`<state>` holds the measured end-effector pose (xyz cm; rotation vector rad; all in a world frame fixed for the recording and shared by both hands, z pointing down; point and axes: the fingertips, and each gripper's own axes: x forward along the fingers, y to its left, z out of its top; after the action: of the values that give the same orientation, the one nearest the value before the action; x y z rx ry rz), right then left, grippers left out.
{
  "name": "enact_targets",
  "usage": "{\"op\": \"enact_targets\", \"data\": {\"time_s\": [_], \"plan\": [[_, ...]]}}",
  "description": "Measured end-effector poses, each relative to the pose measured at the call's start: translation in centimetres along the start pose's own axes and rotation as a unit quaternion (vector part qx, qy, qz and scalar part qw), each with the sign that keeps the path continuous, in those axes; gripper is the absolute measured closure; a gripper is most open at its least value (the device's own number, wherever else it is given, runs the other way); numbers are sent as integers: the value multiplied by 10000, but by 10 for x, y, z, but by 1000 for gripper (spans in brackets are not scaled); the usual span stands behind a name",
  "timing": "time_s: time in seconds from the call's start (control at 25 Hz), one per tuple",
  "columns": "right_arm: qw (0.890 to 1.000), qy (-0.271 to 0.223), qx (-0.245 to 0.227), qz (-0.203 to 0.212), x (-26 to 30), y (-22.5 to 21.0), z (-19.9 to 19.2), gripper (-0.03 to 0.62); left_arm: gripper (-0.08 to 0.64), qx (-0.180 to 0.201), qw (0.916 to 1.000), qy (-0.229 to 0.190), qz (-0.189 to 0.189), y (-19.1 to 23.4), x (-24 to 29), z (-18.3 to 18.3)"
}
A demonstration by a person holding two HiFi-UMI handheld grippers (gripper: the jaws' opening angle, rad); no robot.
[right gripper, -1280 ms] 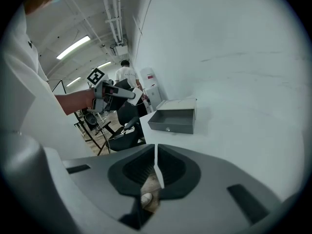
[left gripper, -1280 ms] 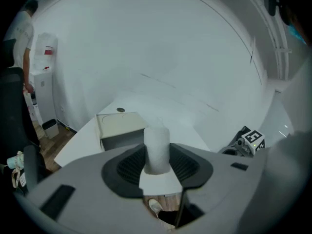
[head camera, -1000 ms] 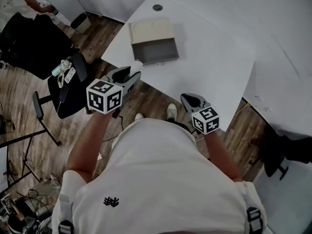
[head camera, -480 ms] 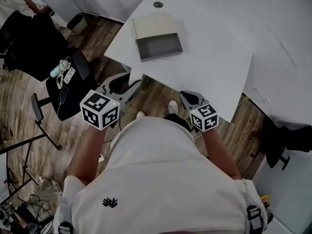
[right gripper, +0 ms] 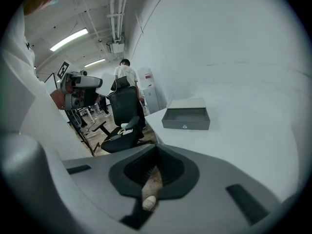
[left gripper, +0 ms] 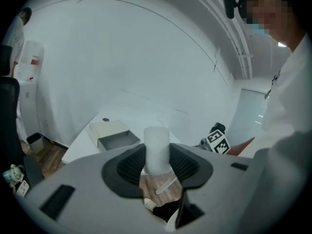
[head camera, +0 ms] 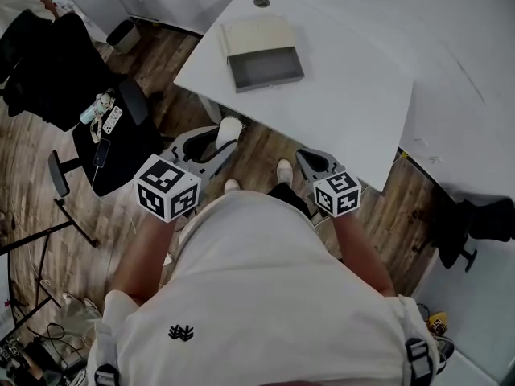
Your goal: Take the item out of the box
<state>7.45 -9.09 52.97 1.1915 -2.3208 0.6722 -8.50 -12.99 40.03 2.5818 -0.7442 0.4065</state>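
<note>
A grey drawer-like box [head camera: 261, 55] lies open on the white table [head camera: 346, 95]; it also shows in the left gripper view as box [left gripper: 112, 135] and in the right gripper view as box [right gripper: 187, 117]. Its tray looks empty. My left gripper [head camera: 219, 137] hangs over the wooden floor, short of the table's near edge, shut on a white cylinder [left gripper: 157, 147] that stands upright between the pads. The cylinder's white top [head camera: 230, 126] pokes out in the head view. My right gripper [head camera: 307, 160] is held close to my body, its jaws together with nothing in them.
A black office chair [head camera: 113, 131] carrying a bottle and small items stands left of me. Another dark chair [head camera: 475, 223] is at the right. A small bin [head camera: 125, 32] sits far left. A person [right gripper: 124, 74] stands in the background.
Both grippers have drawn back from the table toward my body. The left one, still holding the white cylinder, has left the table edge and is over the floor.
</note>
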Motion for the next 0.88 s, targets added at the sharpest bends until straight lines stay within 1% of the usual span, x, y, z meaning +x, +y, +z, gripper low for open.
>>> {"op": "enact_targets", "data": {"time_s": [0.32,0.88], "plan": [[10000,-50,-19,-56,0,12,1,586,397,90,9998,-52,-149,-10,-9,-1],[9999,-87,-53,-96,2,15,4,586,397,102,9997,-40,-229,-12,-11,-6]]}}
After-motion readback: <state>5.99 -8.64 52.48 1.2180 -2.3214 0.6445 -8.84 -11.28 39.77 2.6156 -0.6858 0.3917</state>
